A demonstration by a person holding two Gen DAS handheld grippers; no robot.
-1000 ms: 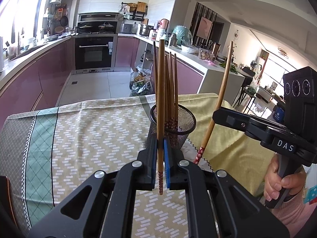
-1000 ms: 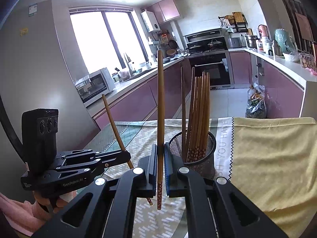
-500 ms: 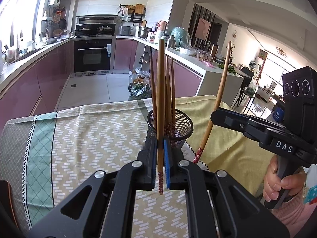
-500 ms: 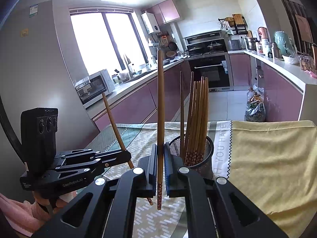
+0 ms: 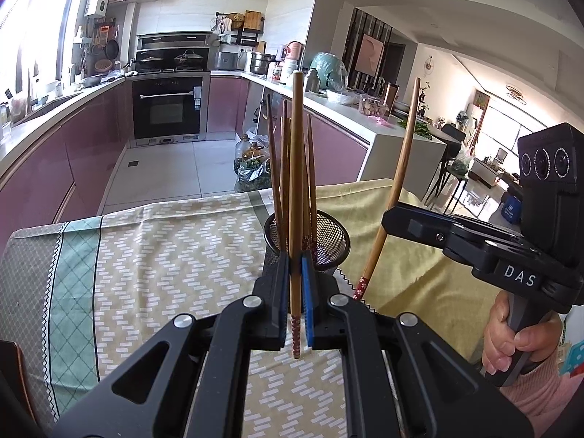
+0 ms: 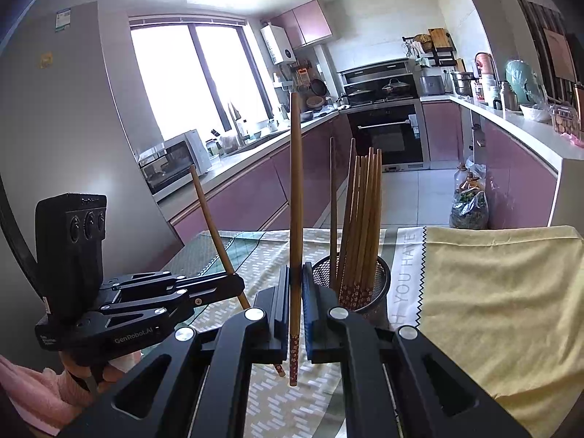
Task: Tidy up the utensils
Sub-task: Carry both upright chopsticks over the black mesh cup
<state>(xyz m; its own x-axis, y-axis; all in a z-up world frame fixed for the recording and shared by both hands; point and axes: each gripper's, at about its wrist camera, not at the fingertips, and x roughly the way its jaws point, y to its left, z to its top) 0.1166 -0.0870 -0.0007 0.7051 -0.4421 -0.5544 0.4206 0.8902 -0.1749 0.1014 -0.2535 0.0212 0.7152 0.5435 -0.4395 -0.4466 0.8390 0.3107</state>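
Left gripper [image 5: 296, 284]: fingers pinched on one chopstick [image 5: 295, 197], held upright, patterned tip hanging below the pads. Right gripper [image 6: 296, 299]: fingers likewise clamped on a second chopstick [image 6: 295, 219], upright, patterned tip down. Both held above the tabletop [image 5: 175, 255], just short of the mesh cup [image 6: 368, 284]. Cup standing on patterned cloth [image 5: 153, 270] near the yellow cloth [image 6: 503, 292], already holding a bundle of chopsticks [image 6: 359, 211], patterned ends down. Right hand [image 5: 511, 343] on its handle, pink sleeve [image 5: 540, 394] visible.
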